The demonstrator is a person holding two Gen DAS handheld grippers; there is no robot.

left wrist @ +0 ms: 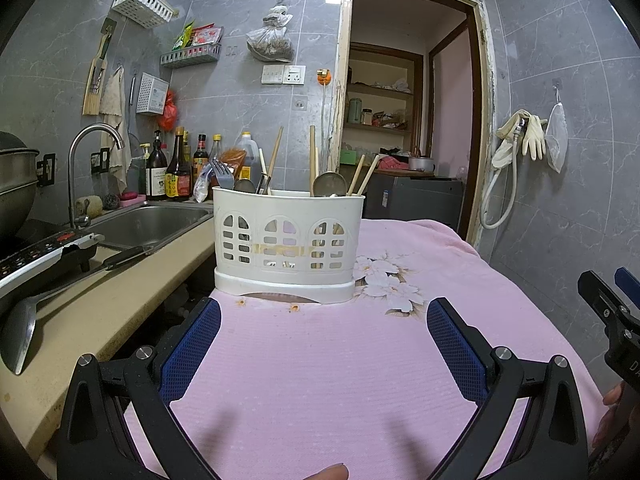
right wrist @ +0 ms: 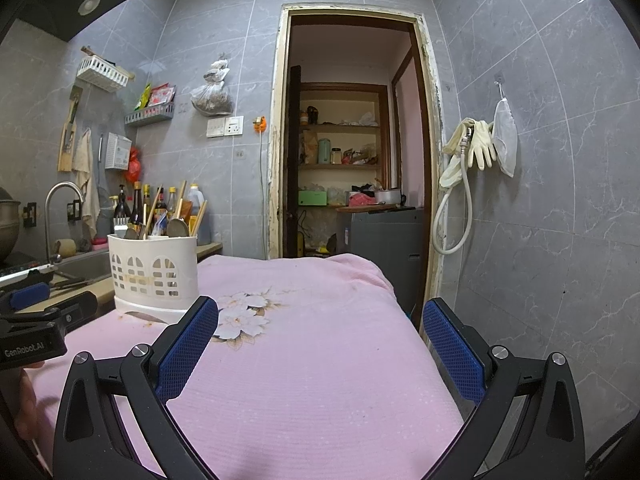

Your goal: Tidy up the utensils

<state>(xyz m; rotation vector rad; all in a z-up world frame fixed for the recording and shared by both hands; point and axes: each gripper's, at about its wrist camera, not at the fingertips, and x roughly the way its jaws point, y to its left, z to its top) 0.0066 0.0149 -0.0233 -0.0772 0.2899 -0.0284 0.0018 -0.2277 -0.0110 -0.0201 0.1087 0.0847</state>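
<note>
White slotted plastic utensil caddy point(left wrist: 289, 242) is seen at 12 o'clock, already filled | left gripper point(left wrist: 324, 316) and right gripper point(right wrist: 320, 318): jaws spread, nothing held | step judged finished; retreat likely needed.

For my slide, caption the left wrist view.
Open left gripper faces a white utensil caddy on pink cloth.

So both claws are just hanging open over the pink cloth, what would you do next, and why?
Probably ease the left gripper forward toward the white utensil caddy. Its jaws are open and empty, the caddy stands straight ahead of it on the pink cloth, and the fork, spoons and chopsticks inside it are jumbled. The right gripper sits further off.
</note>
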